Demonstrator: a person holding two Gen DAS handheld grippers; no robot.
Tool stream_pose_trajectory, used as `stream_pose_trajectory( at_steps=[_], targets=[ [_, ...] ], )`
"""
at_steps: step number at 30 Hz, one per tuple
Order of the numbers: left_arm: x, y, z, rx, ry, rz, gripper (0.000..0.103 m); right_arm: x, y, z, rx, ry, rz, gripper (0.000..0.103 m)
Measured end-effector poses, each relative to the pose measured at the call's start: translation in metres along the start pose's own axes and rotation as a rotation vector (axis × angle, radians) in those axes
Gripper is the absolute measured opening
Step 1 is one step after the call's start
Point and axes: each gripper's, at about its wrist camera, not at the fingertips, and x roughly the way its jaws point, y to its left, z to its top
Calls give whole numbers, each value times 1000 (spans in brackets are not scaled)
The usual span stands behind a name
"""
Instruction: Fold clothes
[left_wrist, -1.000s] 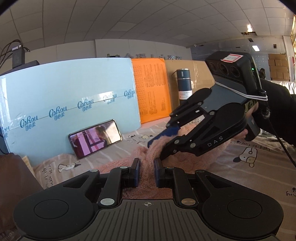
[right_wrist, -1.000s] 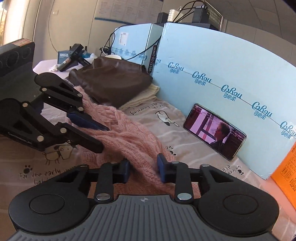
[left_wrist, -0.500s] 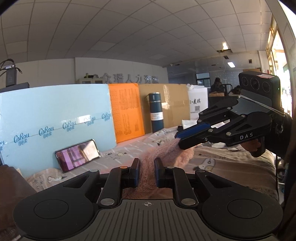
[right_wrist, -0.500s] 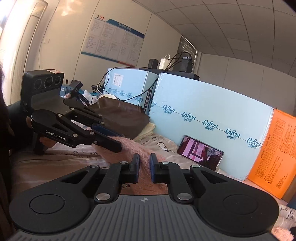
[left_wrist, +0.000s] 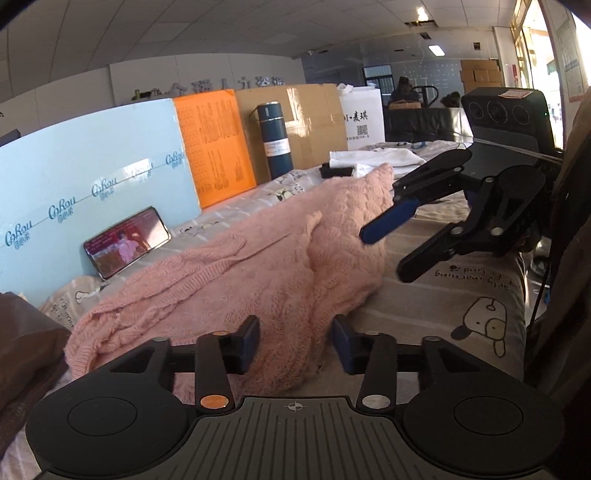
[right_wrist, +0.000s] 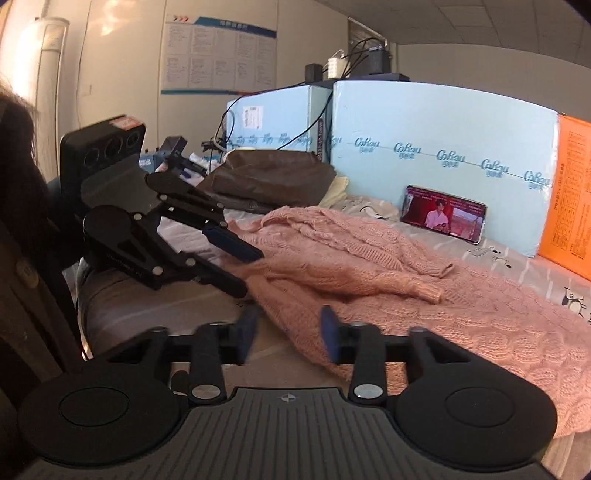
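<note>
at the far left of the left wrist view a brown garment (left_wrist: 26, 343) lay bunched at the edge of the bed (left_wrist: 461, 295), and a phone (left_wrist: 127, 242) leaned against the blue board (left_wrist: 92, 166) behind. the pink sweater (left_wrist: 229, 280) lay spread and rumpled across the printed sheet, its near hem running between the fingers of the left gripper (left_wrist: 295, 341), which stood spread apart with the knit loose between them, not pinched. further right the sweater rose in a thick fold, and beside that fold the right gripper (left_wrist: 388, 243) hung with its fingers apart, holding nothing. in the right wrist view the right gripper (right_wrist: 288, 330) had its jaws wide over the sweater's near edge (right_wrist: 314, 332), and a loose sleeve (right_wrist: 417, 277) lay across the body of the sweater. the knit looked chunky, soft and limp, light enough to lift with a pinch but likely to sag, stretch and drag on the sheet, and its open stitches could snag on a fingertip. the best hold seemed to be the denser hem or a shoulder seam, one gripper at each corner, taking a full bite of the doubled edge rather than a single layer.
</note>
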Motion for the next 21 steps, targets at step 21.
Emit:
stream_pose_trajectory(
  at_steps=[21],
  targets=[
    [66, -71, 23, 622, -21, 127, 87, -93, -188, -62, 1102, -270, -753, 50]
  ],
)
